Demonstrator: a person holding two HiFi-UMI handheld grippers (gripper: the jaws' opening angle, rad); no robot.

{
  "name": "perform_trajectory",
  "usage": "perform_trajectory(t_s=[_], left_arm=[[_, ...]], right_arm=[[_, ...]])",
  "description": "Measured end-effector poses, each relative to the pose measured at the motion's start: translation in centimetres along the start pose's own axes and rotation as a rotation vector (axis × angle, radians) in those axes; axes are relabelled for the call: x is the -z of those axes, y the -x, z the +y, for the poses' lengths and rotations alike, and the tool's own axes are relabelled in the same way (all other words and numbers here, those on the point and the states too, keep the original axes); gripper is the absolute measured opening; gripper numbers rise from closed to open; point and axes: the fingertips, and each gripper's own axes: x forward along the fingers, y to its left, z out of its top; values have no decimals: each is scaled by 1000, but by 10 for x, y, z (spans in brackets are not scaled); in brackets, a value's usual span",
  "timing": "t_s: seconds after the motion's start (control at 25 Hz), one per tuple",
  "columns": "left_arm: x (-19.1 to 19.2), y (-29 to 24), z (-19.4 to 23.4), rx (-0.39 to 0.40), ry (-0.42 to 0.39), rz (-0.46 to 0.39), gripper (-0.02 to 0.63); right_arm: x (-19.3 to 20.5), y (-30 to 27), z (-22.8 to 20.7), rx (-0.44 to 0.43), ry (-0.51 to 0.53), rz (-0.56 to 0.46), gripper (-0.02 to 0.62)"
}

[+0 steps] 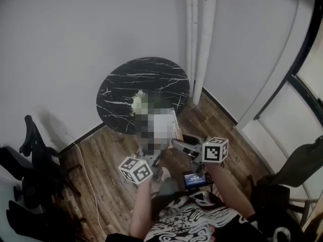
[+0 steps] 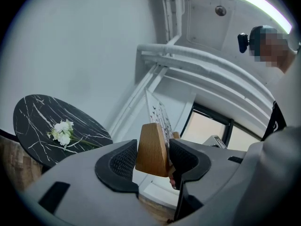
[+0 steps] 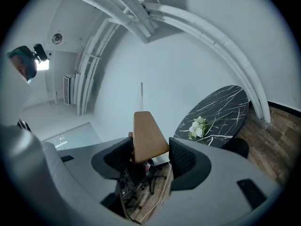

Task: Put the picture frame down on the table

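A black marble table [image 1: 121,79] bearing white flowers [image 1: 137,102] stood on wood floor [image 1: 101,155] by white walls. The left gripper [image 2: 151,155] and right gripper [image 3: 149,150] each clamped the picture frame [image 2: 151,142], aloft near the table.

White walls [image 1: 75,29] fill the upper frame and meet at a corner, where white pipes [image 1: 200,34] run down. A round black marble table [image 1: 156,77] stands at centre on a wood-plank floor [image 1: 108,147]. A black office chair [image 1: 35,160] sits at lower left, a dark-framed window [image 1: 314,59] at the right edge
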Motion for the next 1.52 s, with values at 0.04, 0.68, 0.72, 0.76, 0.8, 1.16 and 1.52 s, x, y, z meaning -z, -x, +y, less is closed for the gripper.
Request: perform_trajectory(t_s=[0.04,0.68,0.72,0.76,0.8,1.16,1.52], left_arm=[[1,-4,3,1,4,1,216],[-36,-116,140,58,30,56,216],[-42,-123,151,62,32,59,216],[-48,-129,162,67,36,62,216],[-54,-135,173,72,40,65,216],[-89,-179,252,119,3,124,216],[-103,-206,303,141,-7,159,218]], right_arm=[[-2,-1,-5,6,-3,0,227],[-77,-95,-133,93,-31,25,227],[-84,-105,-141,99,-30,29,227],[-91,-115,-148,106,-29,32,227],[-97,-125,-155,113,-30,35,227],[-134,-196,-210,139,-19,99,228],[-150,-237,-248,173,-41,111,228]])
